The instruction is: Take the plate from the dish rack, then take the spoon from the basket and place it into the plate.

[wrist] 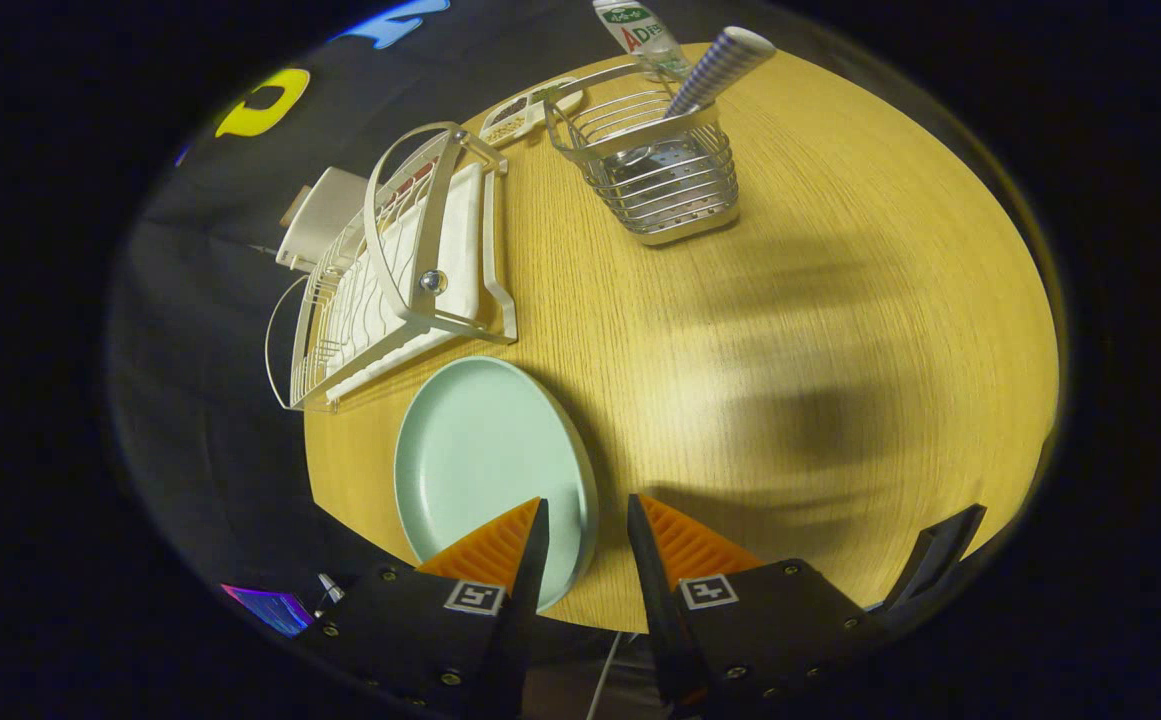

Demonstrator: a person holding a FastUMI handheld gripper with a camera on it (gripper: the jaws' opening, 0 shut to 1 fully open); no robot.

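Gripper (585,525) with jaws parted and empty above the near edge of the round wooden desk (840,330). The plate (475,455) lies flat on the desk beside the empty dish rack (395,270), its rim passing under the left finger. The spoon (715,70) stands in the wire basket (655,170), well beyond the jaws

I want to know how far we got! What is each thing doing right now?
Plate: out of the rack, lying flat on the table, its rim between the open jaws, not pinched.
Dish rack: empty, beside the plate.
Spoon: standing in the basket, handle sticking out.
Basket: upright, beyond the jaws.
Gripper: open, holding nothing.
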